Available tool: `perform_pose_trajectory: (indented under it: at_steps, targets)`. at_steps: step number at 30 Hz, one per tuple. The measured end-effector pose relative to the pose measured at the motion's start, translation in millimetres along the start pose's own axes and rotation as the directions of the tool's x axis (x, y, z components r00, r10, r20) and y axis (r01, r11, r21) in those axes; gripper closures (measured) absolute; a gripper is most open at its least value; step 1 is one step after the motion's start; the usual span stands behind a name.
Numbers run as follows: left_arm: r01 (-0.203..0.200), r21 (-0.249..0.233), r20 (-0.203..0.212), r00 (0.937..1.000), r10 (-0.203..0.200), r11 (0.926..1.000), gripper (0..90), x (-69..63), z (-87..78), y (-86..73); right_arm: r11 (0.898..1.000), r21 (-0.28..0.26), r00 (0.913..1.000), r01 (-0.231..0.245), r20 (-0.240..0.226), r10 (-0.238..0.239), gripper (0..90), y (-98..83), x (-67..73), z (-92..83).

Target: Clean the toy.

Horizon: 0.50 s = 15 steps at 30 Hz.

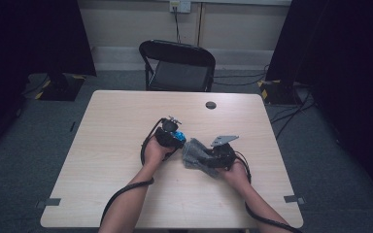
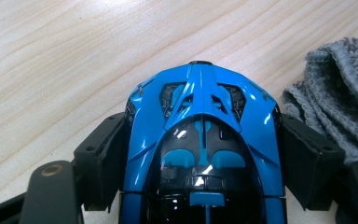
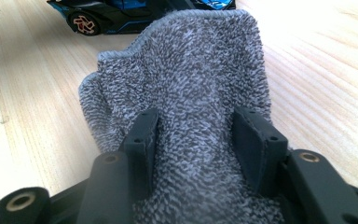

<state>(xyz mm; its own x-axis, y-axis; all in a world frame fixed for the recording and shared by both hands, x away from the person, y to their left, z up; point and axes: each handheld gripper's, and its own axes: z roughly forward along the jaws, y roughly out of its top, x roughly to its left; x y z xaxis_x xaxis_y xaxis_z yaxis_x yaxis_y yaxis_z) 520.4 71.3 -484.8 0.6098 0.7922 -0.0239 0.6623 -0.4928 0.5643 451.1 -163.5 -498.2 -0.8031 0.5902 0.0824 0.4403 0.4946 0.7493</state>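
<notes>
Blue toy car (image 2: 200, 140) is sitting on the table (image 1: 126, 145) near its middle, flanked by the left gripper (image 2: 200, 154), whose wide-set jaws appear to be pressing its sides. Grey cloth (image 3: 191, 93), just beside it, is being clamped by the right gripper (image 3: 196, 140). No lettering is legible.

A recording room set up like a lab or studio

A single pale wood surface (image 1: 126, 141) stands on grey carpet (image 1: 34, 141), with one black folding chair (image 1: 177, 65) behind it against a plain wall that carries a socket (image 1: 179, 6); dark curtains (image 1: 34, 34) hang at both sides, stand bases marked with yellow-black tape (image 1: 267, 90) sit on the floor, and loose cables (image 1: 291, 114) trail across it
</notes>
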Motion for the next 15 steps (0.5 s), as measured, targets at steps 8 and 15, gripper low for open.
perform_pose_trajectory:
  at_steps: [8,15]
  targets:
    - [0.001,-0.002,-0.017,0.9999,-0.001,1.0000,24.8,-0.2,-7.3,-2.7,1.000,-0.001,1.0000,0.000,-0.001,0.000,52.2,-0.2,-0.2,-0.1]
    - [0.006,-0.020,0.004,1.0000,-0.006,0.9998,24.9,2.0,-20.6,-3.9,1.000,-0.002,1.0000,-0.001,0.004,0.001,52.3,-0.2,0.3,0.1]
